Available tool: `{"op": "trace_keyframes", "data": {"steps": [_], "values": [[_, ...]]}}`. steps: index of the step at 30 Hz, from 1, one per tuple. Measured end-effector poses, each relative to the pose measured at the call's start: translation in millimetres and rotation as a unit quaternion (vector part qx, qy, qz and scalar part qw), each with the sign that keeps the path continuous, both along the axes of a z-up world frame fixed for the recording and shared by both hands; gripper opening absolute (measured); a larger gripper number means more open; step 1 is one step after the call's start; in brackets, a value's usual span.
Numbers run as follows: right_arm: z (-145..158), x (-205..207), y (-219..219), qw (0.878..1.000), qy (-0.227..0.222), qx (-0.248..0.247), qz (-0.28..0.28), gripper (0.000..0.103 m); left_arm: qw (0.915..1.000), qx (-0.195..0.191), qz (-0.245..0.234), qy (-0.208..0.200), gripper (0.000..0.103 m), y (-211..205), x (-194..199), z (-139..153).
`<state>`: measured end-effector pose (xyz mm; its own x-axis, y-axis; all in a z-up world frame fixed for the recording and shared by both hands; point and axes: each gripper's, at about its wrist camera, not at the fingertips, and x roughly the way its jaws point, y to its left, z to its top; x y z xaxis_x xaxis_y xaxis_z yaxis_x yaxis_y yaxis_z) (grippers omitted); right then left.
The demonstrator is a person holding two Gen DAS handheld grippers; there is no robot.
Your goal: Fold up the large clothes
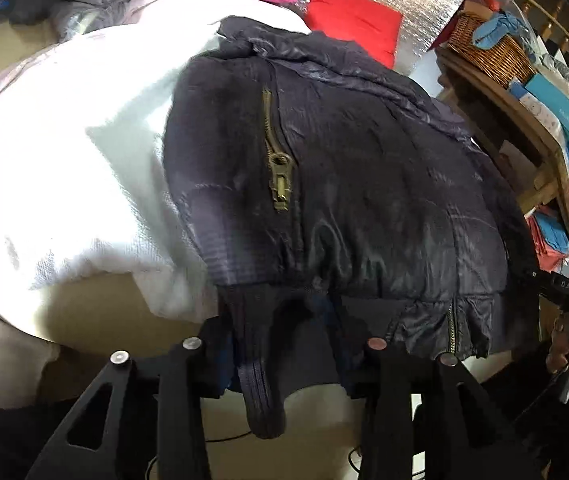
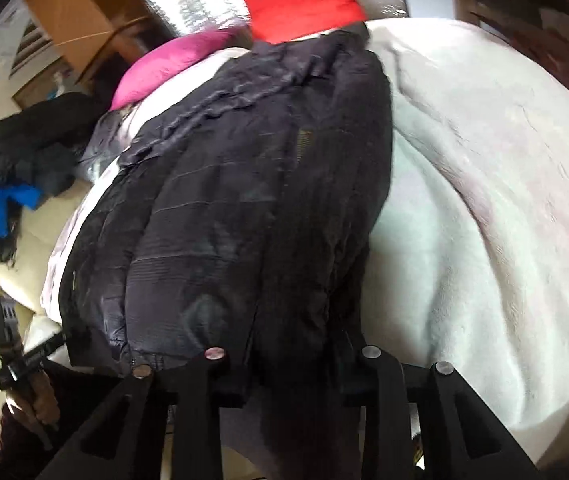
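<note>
White bedding covers the bed, and the dark puffer jacket lies lengthwise along it, collar toward the red cushion, hem hanging over the near edge. Left gripper pinches the ribbed cuff; right gripper narrows on the hem, likely to lift that end for folding.

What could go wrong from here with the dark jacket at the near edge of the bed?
1. The ribbed cuff hangs between the left gripper fingers over the bed edge; if missed, the sleeve may dangle out of the fold.
2. The jacket hem overhangs the white blanket; a pull toward the person could drag it off.
3. The puffy fabric under the right gripper could spring open again.
</note>
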<state>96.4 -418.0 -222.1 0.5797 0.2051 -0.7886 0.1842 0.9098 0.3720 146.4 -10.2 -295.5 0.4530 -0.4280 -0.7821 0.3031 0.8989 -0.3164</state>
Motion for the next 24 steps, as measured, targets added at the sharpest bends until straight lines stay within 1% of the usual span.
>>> {"op": "trace_keyframes", "data": {"steps": [1,2,3,4,5,6,7,8,9,10,11,12,13,14,15,16,17,18,19,20,21,22,23,24], "values": [[0.1,-3.8,-2.4,1.000,0.001,0.005,-0.005,0.034,0.9999,0.011,-0.007,-0.007,0.041,-2.4,-2.0,0.8],[-0.1,-6.9,-4.3,1.000,0.001,0.008,-0.011,0.035,0.9997,0.020,-0.009,-0.014,0.038,-3.5,-4.1,1.1],[-0.1,-11.1,-6.2,1.000,0.004,0.008,-0.018,0.035,0.9994,0.030,-0.007,-0.019,0.025,-4.6,-4.5,0.8],[-1.1,-12.4,-9.0,1.000,0.006,0.010,-0.024,0.036,0.9991,0.037,-0.001,-0.022,0.015,-2.7,-3.7,0.4],[-1.3,-15.4,-11.4,0.999,0.009,0.014,-0.029,0.046,0.9993,0.033,0.005,-0.018,0.012,1.2,-2.5,-0.4],[-2.0,-19.2,-14.8,0.999,0.022,0.018,-0.034,0.072,0.9997,0.018,0.010,-0.011,0.011,6.3,-0.5,-1.3],[-7.0,-18.2,-19.8,0.998,0.043,0.028,-0.039,0.075,0.9999,0.005,0.015,-0.004,0.011,10.6,0.6,-2.0],[-12.0,-21.0,-25.5,0.996,0.054,0.049,-0.048,0.075,0.9999,0.003,0.016,-0.003,0.011,12.3,-1.2,-3.2],[-14.8,-22.4,-29.7,0.995,0.054,0.067,-0.057,0.075,0.9998,0.008,0.016,-0.004,0.011,9.7,-1.1,-3.7],[-16.5,-23.0,-31.8,0.994,0.050,0.075,-0.061,0.075,0.9998,0.013,0.013,-0.004,0.015,5.5,-0.9,-4.6],[-16.9,-20.2,-30.1,0.995,0.048,0.074,-0.054,0.073,0.9999,0.013,0.009,-0.005,0.021,3.2,-2.1,-4.3],[-16.9,-17.0,-24.4,0.996,0.044,0.069,-0.039,0.069,0.9999,0.008,-0.002,-0.005,0.039,-0.9,-3.5,-3.6],[-18.9,-13.8,-18.0,0.997,0.043,0.067,-0.023,0.065,0.9998,0.006,-0.020,-0.006,0.054,-6.5,-5.8,-3.1],[-19.6,-10.0,-5.8,0.998,0.049,0.051,-0.002,0.063,0.9993,0.016,-0.031,-0.011,0.056,-14.7,-6.8,-3.0],[-17.5,-8.4,11.6,0.999,0.049,0.000,0.021,0.049,0.9982,0.039,-0.038,-0.024,0.055,-20.2,-9.1,-2.7],[-15.9,-7.9,24.4,0.997,0.047,-0.036,0.040,0.042,0.9968,0.060,-0.041,-0.034,0.042,-23.2,-11.3,-3.3],[-11.7,-8.9,37.0,0.996,0.038,-0.065,0.058,0.037,0.9958,0.075,-0.032,-0.040,0.034,-21.4,-11.3,-3.6],[-8.3,-10.1,39.6,0.996,0.028,-0.062,0.060,0.030,0.9964,0.073,-0.023,-0.037,0.017,-16.3,-9.5,-3.4],[-5.9,-10.8,38.5,0.997,0.021,-0.056,0.057,0.026,0.9977,0.062,-0.010,-0.027,0.010,-8.8,-5.7,-4.0],[-4.6,-10.9,34.2,0.998,0.018,-0.048,0.047,0.025,0.9994,0.033,0.000,-0.010,0.009,0.5,-1.2,-5.2],[-6.8,-9.9,30.4,0.998,0.022,-0.038,0.041,0.025,0.9997,0.022,0.006,-0.004,0.009,3.7,0.0,-5.1],[-11.9,-7.0,27.8,0.998,0.033,-0.031,0.035,0.026,0.9996,0.026,0.005,-0.007,0.009,3.0,-0.8,-4.5],[-16.0,-4.8,25.4,0.998,0.041,-0.024,0.033,0.029,0.9991,0.040,0.001,-0.014,0.009,-1.3,-2.1,-4.2],[-17.1,-3.3,25.1,0.998,0.047,-0.021,0.029,0.029,0.9984,0.053,-0.005,-0.020,0.010,-6.9,-3.7,-3.8]]}}
